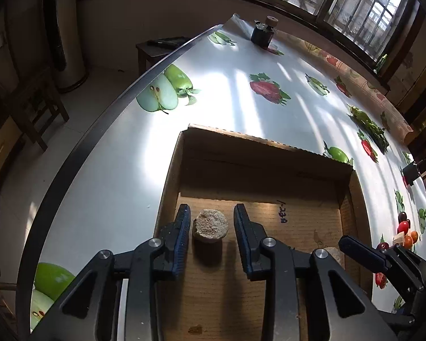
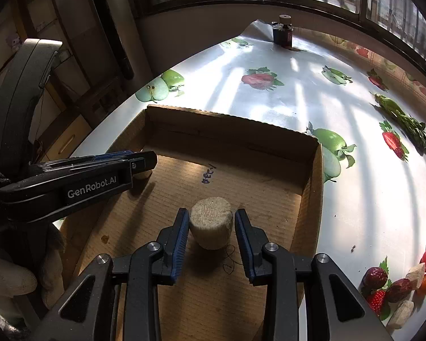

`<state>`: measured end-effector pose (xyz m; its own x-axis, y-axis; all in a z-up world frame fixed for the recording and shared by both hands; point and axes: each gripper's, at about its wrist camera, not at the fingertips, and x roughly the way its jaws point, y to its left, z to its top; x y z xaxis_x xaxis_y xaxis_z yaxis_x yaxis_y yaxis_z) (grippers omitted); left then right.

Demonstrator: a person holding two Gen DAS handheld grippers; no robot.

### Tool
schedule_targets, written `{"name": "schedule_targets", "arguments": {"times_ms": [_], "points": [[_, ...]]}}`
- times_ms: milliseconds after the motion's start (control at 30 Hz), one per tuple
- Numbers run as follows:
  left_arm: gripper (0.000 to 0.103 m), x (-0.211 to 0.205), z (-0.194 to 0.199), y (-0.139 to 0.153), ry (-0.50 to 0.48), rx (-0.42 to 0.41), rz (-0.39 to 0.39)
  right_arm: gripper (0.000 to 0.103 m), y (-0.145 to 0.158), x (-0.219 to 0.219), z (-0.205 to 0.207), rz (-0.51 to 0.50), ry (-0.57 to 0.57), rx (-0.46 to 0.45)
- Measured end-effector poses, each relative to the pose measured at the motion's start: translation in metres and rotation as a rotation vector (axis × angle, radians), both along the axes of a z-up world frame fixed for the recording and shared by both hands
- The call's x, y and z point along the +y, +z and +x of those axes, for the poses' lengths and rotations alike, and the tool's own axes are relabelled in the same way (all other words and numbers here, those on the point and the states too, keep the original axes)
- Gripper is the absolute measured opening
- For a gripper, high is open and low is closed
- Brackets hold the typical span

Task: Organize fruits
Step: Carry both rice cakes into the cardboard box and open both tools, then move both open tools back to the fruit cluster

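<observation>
Left wrist view: your left gripper (image 1: pixel 211 224) stands open around a cork-like piece (image 1: pixel 210 225) on the cardboard box (image 1: pixel 269 153) floor, near its left wall, pads clear of it. Right wrist view: your right gripper (image 2: pixel 212 226) likewise stands open around a second piece (image 2: pixel 211 221), mid-floor in the box; loose fruits (image 2: pixel 403 284) lie at the tabletop's right edge.

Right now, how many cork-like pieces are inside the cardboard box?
2. One cork-like piece between the jaws of the left gripper, the other piece between the jaws of the right gripper. Near corners of the box are hidden.
</observation>
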<state>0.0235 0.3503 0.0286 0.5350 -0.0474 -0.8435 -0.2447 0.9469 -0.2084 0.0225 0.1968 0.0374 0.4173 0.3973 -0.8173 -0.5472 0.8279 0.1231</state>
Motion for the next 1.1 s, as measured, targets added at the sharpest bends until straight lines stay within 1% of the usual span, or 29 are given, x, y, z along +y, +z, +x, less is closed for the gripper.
{"name": "schedule_targets", "arguments": {"times_ms": [67, 100, 167, 233, 300, 367, 400, 500, 600, 733, 800, 967, 1100], "points": [[0.036, 0.001, 0.0, 0.001, -0.004, -0.006, -0.016, 0.054, 0.005, -0.002, -0.003, 0.016, -0.002, -0.015], [0.036, 0.0, -0.001, 0.004, -0.004, -0.01, -0.007, 0.055, 0.009, -0.004, -0.005, 0.026, -0.001, -0.022], [0.036, -0.002, -0.006, 0.014, 0.003, -0.024, 0.023, 0.055, 0.018, -0.009, -0.013, 0.04, 0.0, -0.052], [0.038, -0.007, -0.014, 0.03, 0.005, -0.06, 0.045, 0.055, 0.028, -0.017, -0.022, 0.055, 0.001, -0.087], [0.051, -0.014, -0.026, 0.05, 0.007, -0.106, 0.054, 0.055, 0.039, -0.03, -0.032, 0.082, -0.004, -0.112], [0.059, -0.024, -0.037, 0.07, 0.0, -0.153, 0.048, 0.057, 0.049, -0.046, -0.041, 0.116, -0.016, -0.125], [0.061, -0.032, -0.042, 0.079, -0.014, -0.174, 0.043, 0.06, 0.052, -0.055, -0.044, 0.131, -0.024, -0.129], [0.066, -0.062, -0.055, 0.099, -0.068, -0.214, 0.02, 0.062, 0.06, -0.087, -0.053, 0.165, -0.064, -0.135], [0.068, -0.094, -0.064, 0.108, -0.127, -0.228, -0.007, 0.062, 0.062, -0.127, -0.062, 0.171, -0.113, -0.147], [0.069, -0.142, -0.071, 0.102, -0.203, -0.215, -0.008, 0.063, 0.06, -0.207, -0.072, 0.193, -0.227, -0.161], [0.069, -0.163, -0.068, 0.093, -0.232, -0.194, -0.016, 0.064, 0.058, -0.255, -0.072, 0.202, -0.311, -0.151], [0.069, -0.215, -0.055, 0.065, -0.306, -0.131, -0.052, 0.064, 0.05, -0.366, -0.07, 0.189, -0.542, -0.147], [0.069, -0.257, -0.048, 0.043, -0.368, -0.101, -0.068, 0.064, 0.044, -0.423, -0.073, 0.185, -0.657, -0.143]]}}
